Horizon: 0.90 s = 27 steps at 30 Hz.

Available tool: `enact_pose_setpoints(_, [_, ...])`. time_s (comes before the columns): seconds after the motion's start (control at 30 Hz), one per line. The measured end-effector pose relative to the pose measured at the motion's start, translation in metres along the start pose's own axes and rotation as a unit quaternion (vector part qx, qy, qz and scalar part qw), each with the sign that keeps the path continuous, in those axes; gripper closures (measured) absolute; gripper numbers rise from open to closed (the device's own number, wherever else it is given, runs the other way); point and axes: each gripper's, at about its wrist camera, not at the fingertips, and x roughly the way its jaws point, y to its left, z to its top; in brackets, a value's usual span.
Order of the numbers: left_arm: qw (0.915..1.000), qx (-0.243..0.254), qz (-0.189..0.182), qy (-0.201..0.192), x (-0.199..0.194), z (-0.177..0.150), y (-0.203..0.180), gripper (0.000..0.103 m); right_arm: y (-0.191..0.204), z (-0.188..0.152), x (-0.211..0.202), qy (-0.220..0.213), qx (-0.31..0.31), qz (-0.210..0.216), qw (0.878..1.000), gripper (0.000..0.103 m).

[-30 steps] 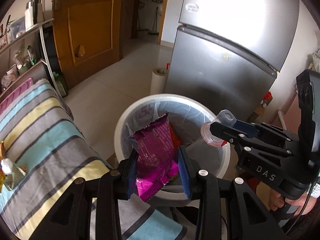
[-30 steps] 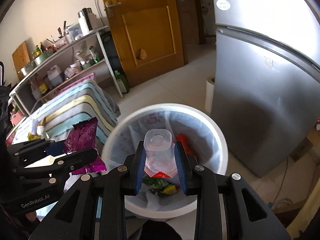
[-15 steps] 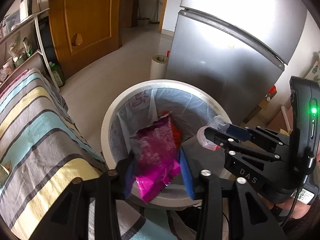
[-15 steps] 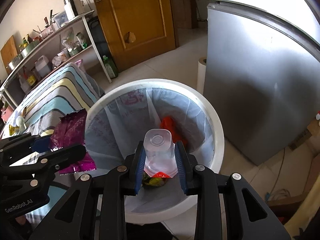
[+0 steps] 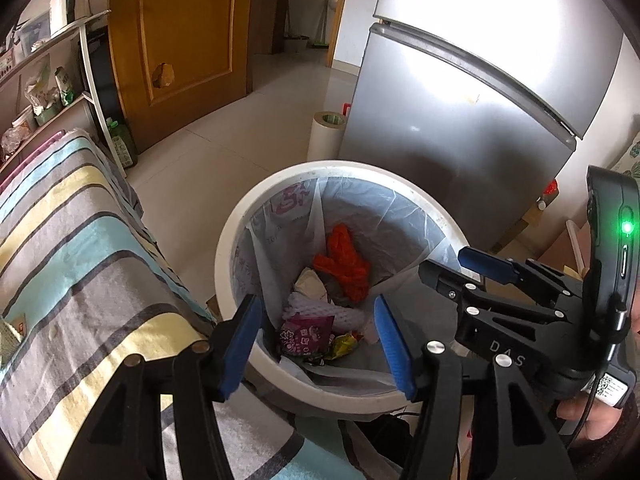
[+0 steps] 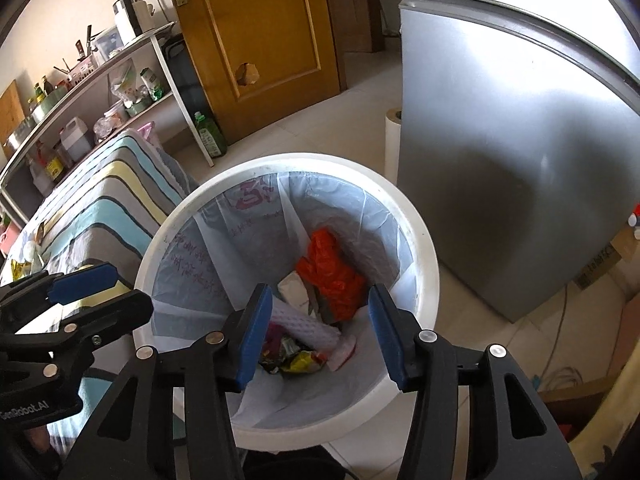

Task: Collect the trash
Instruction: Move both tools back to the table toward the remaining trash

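Note:
A white round trash bin (image 5: 228, 248) (image 6: 424, 248) with a clear liner stands on the floor beside the table. At its bottom lie the purple snack wrapper (image 5: 306, 334), the clear plastic cup (image 6: 342, 350), an orange bag (image 5: 344, 264) (image 6: 332, 276), white foam netting and other scraps. My left gripper (image 5: 318, 346) hangs over the bin's near rim, its jaws opening with nothing between them. My right gripper (image 6: 320, 334) hangs over the bin as well, jaws opening and empty. Each gripper shows in the other's view, the right gripper (image 5: 456, 264) and the left gripper (image 6: 108, 292).
A striped cloth covers the table (image 5: 72, 264) left of the bin. A grey fridge (image 5: 472, 120) stands behind it, with a paper roll (image 5: 326, 136) on the floor. A wooden door (image 6: 256, 40) and cluttered shelves (image 6: 92, 92) are at the back. A person's hand (image 5: 592, 420) holds the right gripper.
Both grippers have opened. The purple wrapper has dropped from the left one and the clear cup from the right one, and both now lie in the bin. The right gripper sank slightly.

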Motion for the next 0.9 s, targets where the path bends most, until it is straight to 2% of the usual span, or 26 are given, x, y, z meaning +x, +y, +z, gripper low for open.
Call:
enact_pose_setpoints(0.4, [0.9987, -0.02, 0.016, -0.043, -0.041, -0.007, 0.024, 0.038, 0.021, 0.003, -0.034, -0.036, -0.01, 0.004, 0.999, 0.051])
enact_pose_setpoints(0.5, [0.9977, -0.021, 0.03, -0.056, -0.054, -0.011, 0.032, 0.038, 0.029, 0.004, -0.042, -0.045, -0.016, 0.009, 0.999, 0.051])
enact_pose_setpoints(0.6, [0.9971, -0.032, 0.028, -0.063, -0.064, -0.015, 0.043, 0.038, 0.041, 0.005, -0.049, -0.054, -0.023, 0.015, 0.998, 0.051])
enact_pose_setpoints(0.9, [0.9914, -0.066, 0.066, -0.092, -0.098, -0.035, 0.088, 0.037, 0.092, 0.011, -0.06, -0.076, -0.058, 0.052, 0.994, 0.051])
